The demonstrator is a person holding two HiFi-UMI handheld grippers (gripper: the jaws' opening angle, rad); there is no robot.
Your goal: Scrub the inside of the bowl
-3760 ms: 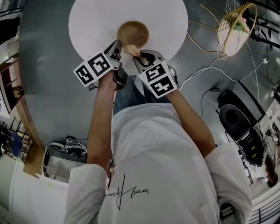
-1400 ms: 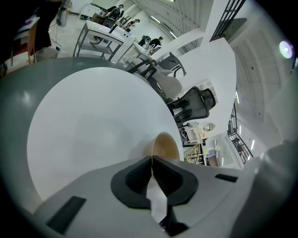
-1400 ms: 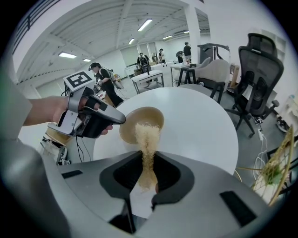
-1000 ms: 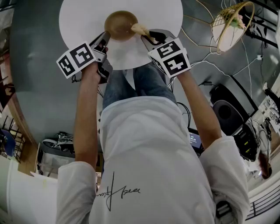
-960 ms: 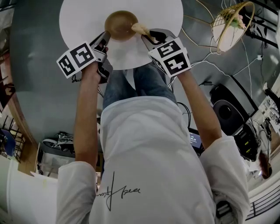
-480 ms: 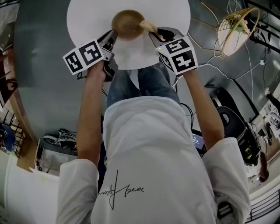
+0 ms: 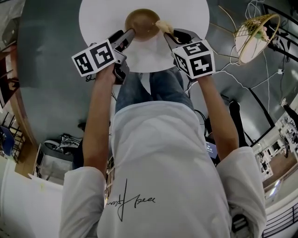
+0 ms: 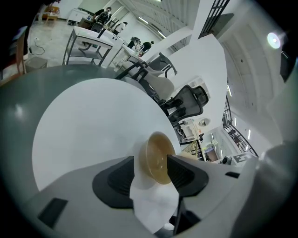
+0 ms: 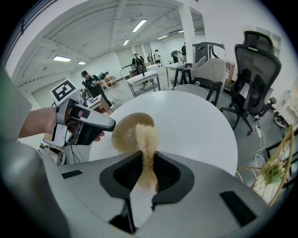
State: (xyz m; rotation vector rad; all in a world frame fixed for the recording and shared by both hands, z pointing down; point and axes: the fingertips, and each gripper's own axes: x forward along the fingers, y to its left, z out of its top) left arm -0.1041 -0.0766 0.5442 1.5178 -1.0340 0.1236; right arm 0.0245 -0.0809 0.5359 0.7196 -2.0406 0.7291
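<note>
The wooden bowl (image 7: 142,23) sits on the round white table (image 7: 186,14), between the two grippers. The left gripper (image 7: 128,36) is at its near-left rim. Its jaws have just been opening and now stand released, with the rim between them but not pinched. The right gripper (image 7: 168,33) is clenched on a tan fibrous scrubber (image 7: 164,25), whose tip lies at the bowl's right rim and pokes over it toward the inside.

The risk I see is that nothing steadies the bowl now. A firm scrubbing push from the right could skate it leftward across the smooth tabletop or rock it up on its foot. The open left jaws, astride the rim, could also catch it and drag or tip it if that hand pulls away carelessly.
</note>
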